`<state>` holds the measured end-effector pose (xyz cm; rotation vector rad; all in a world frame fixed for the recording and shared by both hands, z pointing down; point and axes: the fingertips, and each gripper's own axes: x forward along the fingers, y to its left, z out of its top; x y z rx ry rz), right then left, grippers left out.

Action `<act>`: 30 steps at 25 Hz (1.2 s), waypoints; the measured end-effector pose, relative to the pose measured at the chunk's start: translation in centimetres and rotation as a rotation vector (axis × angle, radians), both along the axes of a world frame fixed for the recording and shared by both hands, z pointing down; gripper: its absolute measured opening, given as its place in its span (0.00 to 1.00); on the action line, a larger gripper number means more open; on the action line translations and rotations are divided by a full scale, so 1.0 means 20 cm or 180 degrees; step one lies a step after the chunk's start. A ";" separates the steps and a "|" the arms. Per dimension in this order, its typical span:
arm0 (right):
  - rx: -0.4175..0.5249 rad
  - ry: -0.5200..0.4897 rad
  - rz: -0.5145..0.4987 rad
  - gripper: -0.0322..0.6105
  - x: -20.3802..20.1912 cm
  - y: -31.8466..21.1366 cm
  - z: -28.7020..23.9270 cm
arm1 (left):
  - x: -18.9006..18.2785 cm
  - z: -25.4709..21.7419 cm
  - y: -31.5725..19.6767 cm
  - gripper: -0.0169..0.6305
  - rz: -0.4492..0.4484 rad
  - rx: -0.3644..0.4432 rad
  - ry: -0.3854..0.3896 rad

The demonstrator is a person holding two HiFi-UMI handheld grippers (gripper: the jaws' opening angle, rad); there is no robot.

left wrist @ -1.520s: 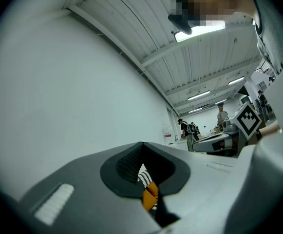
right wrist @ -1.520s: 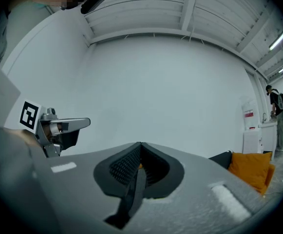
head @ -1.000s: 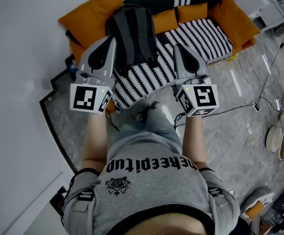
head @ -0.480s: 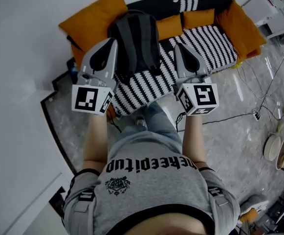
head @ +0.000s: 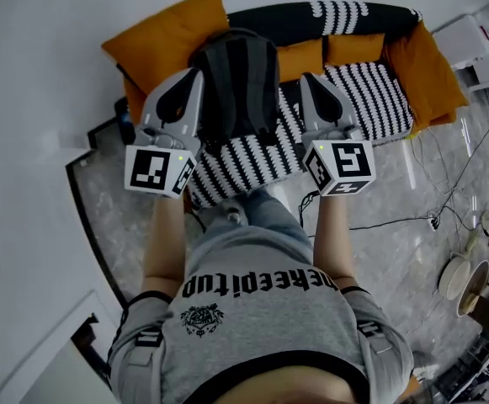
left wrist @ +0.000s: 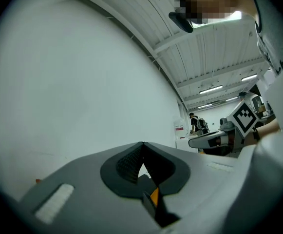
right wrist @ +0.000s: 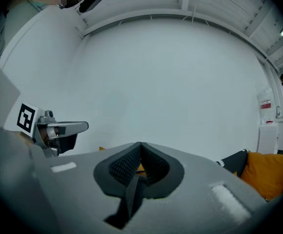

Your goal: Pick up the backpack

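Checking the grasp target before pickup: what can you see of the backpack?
The backpack is dark grey to black, fabric by the look, with lengthwise padded panels facing the camera and a carry loop at its far end. It rests on the striped sofa, its top between a big orange cushion and a smaller one; contact with them can't be told. In the head view the left gripper and right gripper flank it, both shut and empty.

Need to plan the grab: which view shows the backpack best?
The head view: the backpack sits on the sofa, nearly all of it visible from above. The left gripper view and the right gripper view show mostly wall and none of the backpack.
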<state>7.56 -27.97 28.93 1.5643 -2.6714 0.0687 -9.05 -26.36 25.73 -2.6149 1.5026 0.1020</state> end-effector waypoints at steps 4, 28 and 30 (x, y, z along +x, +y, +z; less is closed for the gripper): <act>-0.0123 0.0033 -0.0103 0.05 -0.01 -0.12 0.08 | 0.00 0.10 -0.10 0.05 -0.0078 -0.0162 0.0005; -0.1117 0.0235 -0.0542 0.05 -0.12 -0.45 0.78 | -0.03 0.71 -0.34 0.05 -0.0396 -0.1102 0.0134; -0.1171 0.0241 -0.0565 0.05 -0.13 -0.46 0.83 | -0.03 0.77 -0.34 0.05 -0.0396 -0.1157 0.0151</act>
